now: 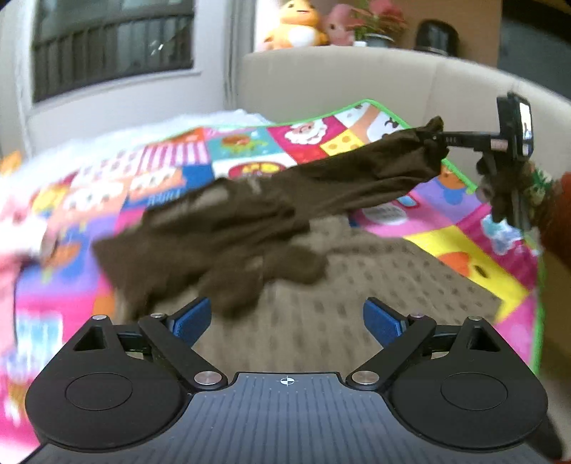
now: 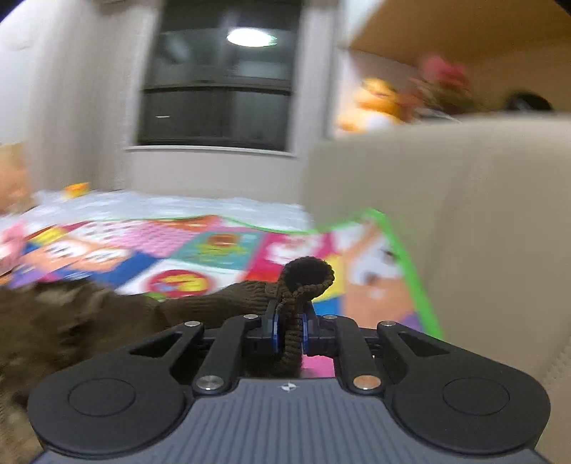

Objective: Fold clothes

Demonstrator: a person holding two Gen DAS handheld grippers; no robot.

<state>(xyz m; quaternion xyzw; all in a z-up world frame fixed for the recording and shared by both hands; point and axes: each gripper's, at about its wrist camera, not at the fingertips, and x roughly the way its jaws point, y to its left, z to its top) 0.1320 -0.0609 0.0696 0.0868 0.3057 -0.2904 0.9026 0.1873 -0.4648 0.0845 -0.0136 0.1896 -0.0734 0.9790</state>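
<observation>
A dark brown knit garment (image 1: 228, 228) lies stretched across a colourful play mat (image 1: 249, 142), one end lifted up to the right. My right gripper (image 1: 437, 139) is shut on that raised end, a ribbed cuff (image 2: 307, 278) that sticks up between its blue pads (image 2: 274, 332). My left gripper (image 1: 287, 321) stands open just in front of the garment's lower bunched part, with nothing between its blue pads (image 1: 192, 321). Under the brown garment lies a beige dotted cloth (image 1: 357, 303).
The play mat (image 2: 178, 246) has a green border and rests on a beige sofa whose backrest (image 1: 339, 82) curves behind it. Plush toys (image 1: 296, 25) and a potted plant (image 1: 378, 21) sit on the ledge above. A window (image 2: 217, 85) is on the far wall.
</observation>
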